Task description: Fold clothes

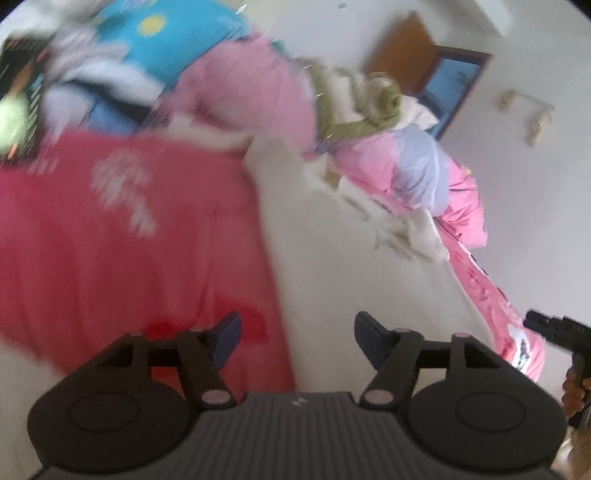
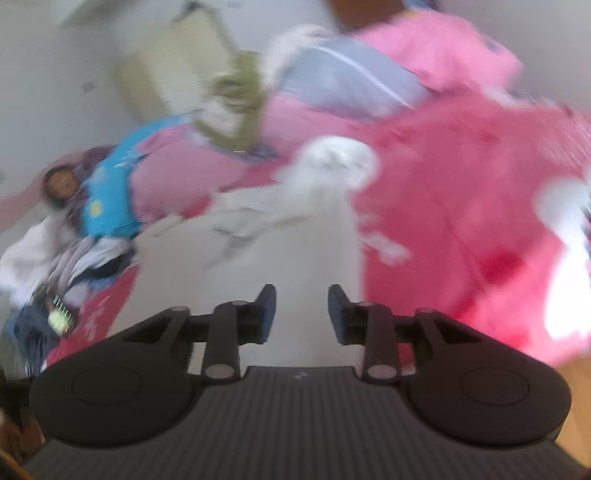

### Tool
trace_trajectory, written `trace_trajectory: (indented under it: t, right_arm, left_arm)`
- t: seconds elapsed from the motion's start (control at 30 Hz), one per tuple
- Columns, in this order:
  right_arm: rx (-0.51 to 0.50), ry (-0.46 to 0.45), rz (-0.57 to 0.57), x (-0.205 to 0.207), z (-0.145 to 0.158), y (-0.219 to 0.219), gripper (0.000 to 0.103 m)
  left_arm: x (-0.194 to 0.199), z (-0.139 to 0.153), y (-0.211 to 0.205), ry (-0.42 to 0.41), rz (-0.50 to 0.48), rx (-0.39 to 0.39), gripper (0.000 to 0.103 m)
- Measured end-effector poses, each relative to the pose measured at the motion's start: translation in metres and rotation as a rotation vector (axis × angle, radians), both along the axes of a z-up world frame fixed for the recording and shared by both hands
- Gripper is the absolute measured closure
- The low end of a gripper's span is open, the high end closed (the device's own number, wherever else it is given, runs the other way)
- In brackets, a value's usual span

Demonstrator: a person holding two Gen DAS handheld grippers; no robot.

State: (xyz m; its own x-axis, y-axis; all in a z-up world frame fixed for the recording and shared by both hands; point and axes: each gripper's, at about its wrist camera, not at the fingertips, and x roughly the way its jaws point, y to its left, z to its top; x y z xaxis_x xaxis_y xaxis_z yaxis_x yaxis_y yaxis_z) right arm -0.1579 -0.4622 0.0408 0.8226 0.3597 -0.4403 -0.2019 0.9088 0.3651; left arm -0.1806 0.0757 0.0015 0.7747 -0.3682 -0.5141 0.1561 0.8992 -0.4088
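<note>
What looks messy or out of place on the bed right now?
Clothes are heaped unfolded along the far side: a pink garment, a blue one and an olive piece jumbled together. Both views are blurred, so finer damage cannot be judged.

White walls rise behind the bed. An orange-brown wooden door stands open beside a dark-framed doorway that shows blue beyond. Small pale fittings hang on the wall to the right of it. In the right wrist view, a tall cream cabinet stands against the wall, blurred, and a strip of wooden floor shows at the lower right.
</note>
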Motion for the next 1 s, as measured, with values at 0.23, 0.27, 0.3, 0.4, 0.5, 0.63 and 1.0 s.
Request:
trace_trajectory:
  t: [0.23,0.27,0.3,0.4,0.5,0.63,1.0]
  right_arm:
    - [-0.372,-0.151,0.381,0.030,-0.008,0.132,0.042]
    - [-0.404,-0.166,0.429,0.032,-0.010,0.147,0.041]
    - [-0.431,-0.172,0.466,0.034,-0.013,0.160,0.041]
    - [-0.505,-0.176,0.566,0.042,-0.021,0.193,0.041]
    - [-0.540,-0.151,0.635,0.047,-0.029,0.207,0.044]
    - [-0.558,-0.105,0.628,0.054,-0.040,0.218,0.059]
    - [-0.582,-0.119,0.615,0.048,-0.041,0.234,0.099]
  left_arm:
    - [0.030,0.010,-0.057,-0.159,-0.138,0.138,0.029]
    - [0.034,0.009,-0.065,-0.171,-0.157,0.150,0.029]
    - [0.037,0.008,-0.071,-0.178,-0.174,0.158,0.029]
    - [0.047,-0.002,-0.083,-0.175,-0.207,0.161,0.029]
    - [0.056,-0.013,-0.087,-0.165,-0.225,0.145,0.030]
    - [0.062,-0.026,-0.083,-0.149,-0.237,0.135,0.030]
    - [0.061,-0.038,-0.075,-0.161,-0.266,0.103,0.029]
